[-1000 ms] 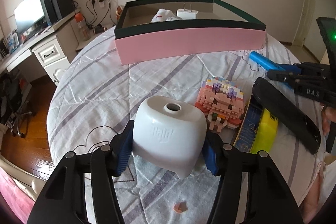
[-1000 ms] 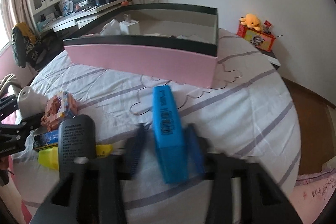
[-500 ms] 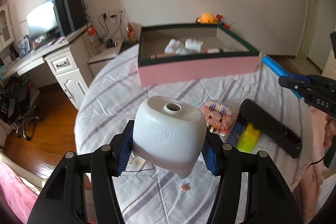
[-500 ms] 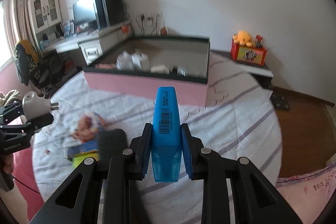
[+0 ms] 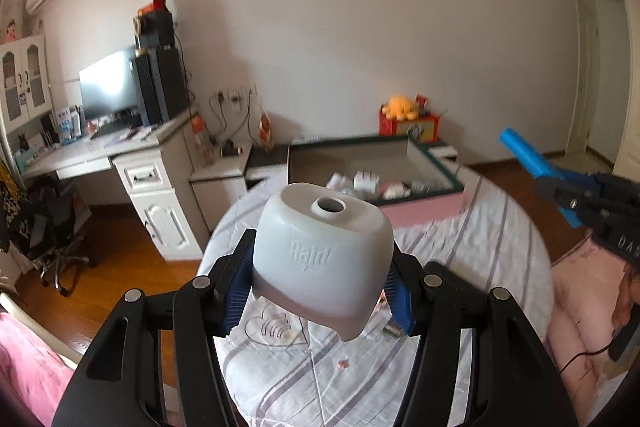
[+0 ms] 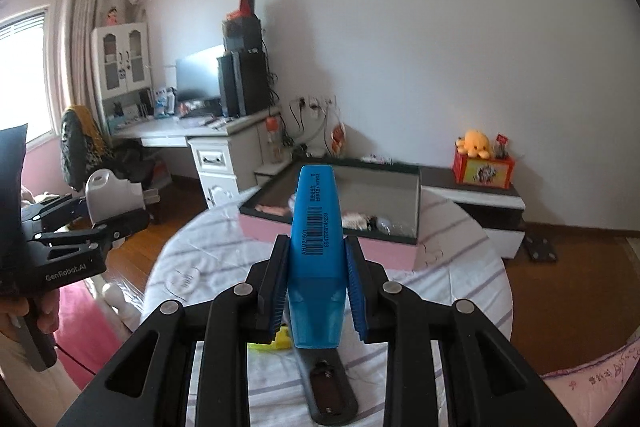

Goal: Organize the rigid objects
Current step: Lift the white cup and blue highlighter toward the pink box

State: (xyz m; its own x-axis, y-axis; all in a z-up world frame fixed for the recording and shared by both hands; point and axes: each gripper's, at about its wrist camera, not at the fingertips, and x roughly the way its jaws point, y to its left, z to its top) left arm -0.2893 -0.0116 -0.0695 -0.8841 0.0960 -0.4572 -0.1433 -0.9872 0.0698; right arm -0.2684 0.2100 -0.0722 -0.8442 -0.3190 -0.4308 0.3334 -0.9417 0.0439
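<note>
My left gripper [image 5: 320, 287] is shut on a white plastic plug-in device [image 5: 320, 255] with a round hole on top, held high above the striped table [image 5: 480, 251]. My right gripper [image 6: 316, 287] is shut on a blue marker [image 6: 316, 227] with a barcode label, also raised above the table. Ahead of both stands the pink box with a dark green rim [image 5: 424, 209] [image 6: 332, 247], holding a white charger [image 5: 366, 182] and several small items. In the right wrist view the left gripper [image 6: 116, 211] with its white device [image 6: 112, 193] hangs at the left; the left wrist view shows the blue marker [image 5: 524, 153] at the right.
A black remote [image 6: 328, 387] and a yellow object [image 6: 280, 337] lie on the table under my right gripper. A white desk with monitor [image 5: 108, 91] stands left, a low cabinet with an orange plush toy [image 6: 476, 143] behind the box. A small pink crumb [image 5: 343, 363] lies on the cloth.
Both grippers have risen from the table with their objects still held. The pink box now looks farther and lower, and the building-block toy has dropped out of the left view.
</note>
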